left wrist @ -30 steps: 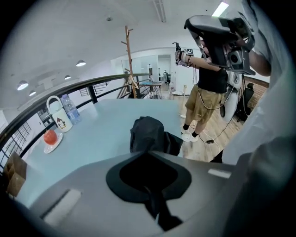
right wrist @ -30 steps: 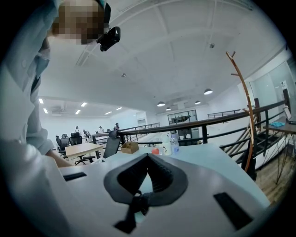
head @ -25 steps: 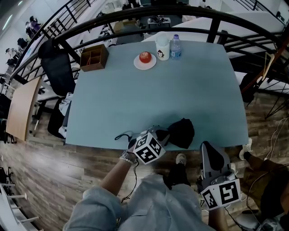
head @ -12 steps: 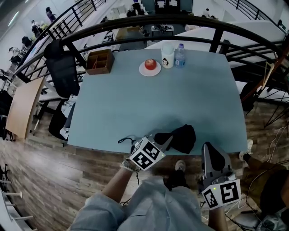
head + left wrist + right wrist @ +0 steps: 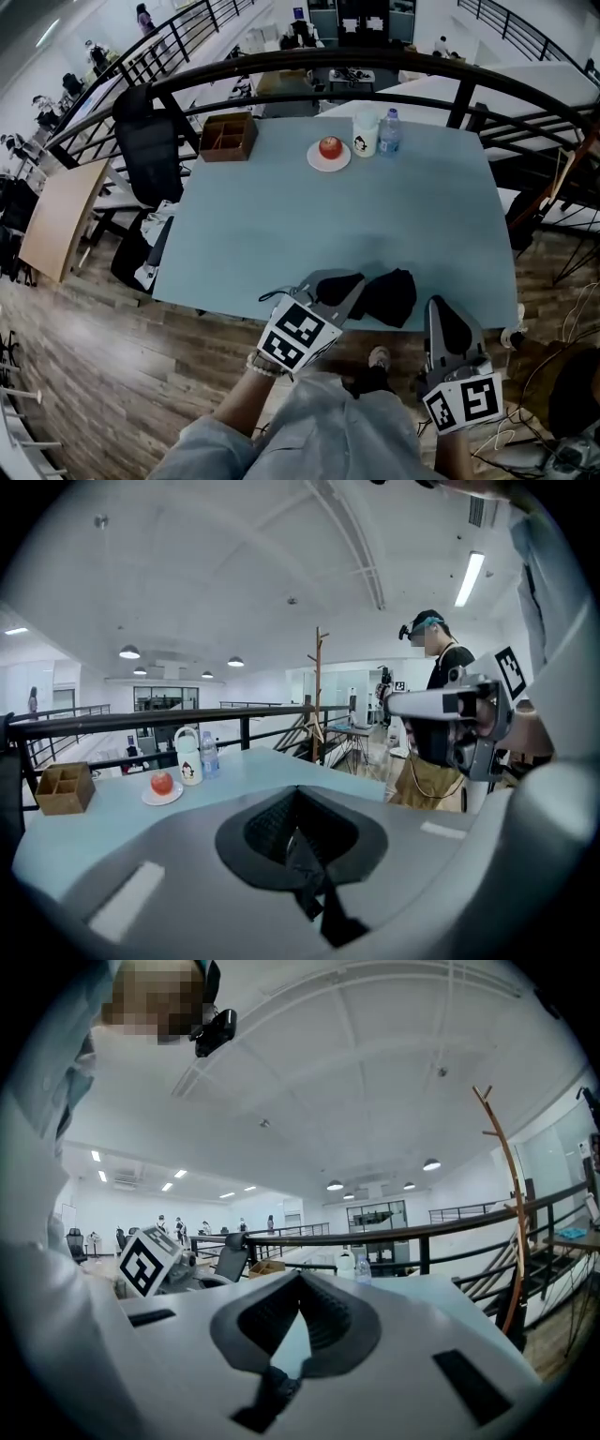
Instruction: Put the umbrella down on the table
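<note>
The folded black umbrella (image 5: 389,295) hangs bunched at the front edge of the pale blue table (image 5: 281,216). My left gripper (image 5: 352,284) reaches it from the left. Its jaws are shut, and in the left gripper view a thin strip of the black fabric (image 5: 307,872) sits pinched between the pads of the left gripper (image 5: 300,841). A thin black loop (image 5: 272,295) trails left of that gripper. My right gripper (image 5: 441,307) hovers off the table's edge, right of the umbrella. In its own view, the right gripper (image 5: 298,1330) shows a narrow gap with nothing in it.
At the table's far side stand an apple on a white plate (image 5: 329,148), a white jug (image 5: 366,134), a water bottle (image 5: 390,132) and a wooden box (image 5: 228,137). A black chair (image 5: 150,150) is at the left; a dark railing (image 5: 309,61) curves behind. A person (image 5: 436,682) stands nearby.
My left gripper has risen towards the camera, still shut, with the umbrella at the table's front edge. The right gripper has hardly moved.
</note>
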Available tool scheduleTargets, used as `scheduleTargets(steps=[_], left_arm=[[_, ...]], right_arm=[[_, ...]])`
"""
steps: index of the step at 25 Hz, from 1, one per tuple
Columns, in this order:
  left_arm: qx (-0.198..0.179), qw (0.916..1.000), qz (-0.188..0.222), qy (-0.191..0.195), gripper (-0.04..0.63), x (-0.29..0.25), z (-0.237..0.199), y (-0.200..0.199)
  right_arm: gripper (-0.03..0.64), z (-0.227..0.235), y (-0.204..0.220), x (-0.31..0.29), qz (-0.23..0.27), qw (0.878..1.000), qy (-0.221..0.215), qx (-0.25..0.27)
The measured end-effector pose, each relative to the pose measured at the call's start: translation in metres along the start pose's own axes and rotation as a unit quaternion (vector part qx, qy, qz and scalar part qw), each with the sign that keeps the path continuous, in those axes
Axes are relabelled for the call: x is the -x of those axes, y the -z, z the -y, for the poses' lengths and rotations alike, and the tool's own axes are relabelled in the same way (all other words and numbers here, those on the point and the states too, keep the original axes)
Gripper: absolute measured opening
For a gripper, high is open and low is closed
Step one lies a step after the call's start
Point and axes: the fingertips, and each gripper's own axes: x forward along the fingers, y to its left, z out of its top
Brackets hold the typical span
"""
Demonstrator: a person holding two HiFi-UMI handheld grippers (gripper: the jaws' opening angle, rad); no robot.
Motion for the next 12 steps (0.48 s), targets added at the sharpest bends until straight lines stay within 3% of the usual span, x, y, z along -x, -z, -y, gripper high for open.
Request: scheduleTargets(steps=[7, 12], left_arm=[[0.005, 0.9954, 0.088, -0.037, 0.005, 0.051, -0.002, -0.049], [0.006, 0.9921, 0.118, -0.042, 0.005, 0.084, 0.003, -0.063]], right_arm=[[-0.008, -0.015, -0.014, -0.001, 0.02, 1.0, -0.01, 0.012], [-0.008, -0.03, -0.023, 0.006, 0.031, 0.999, -0.006, 0.021]])
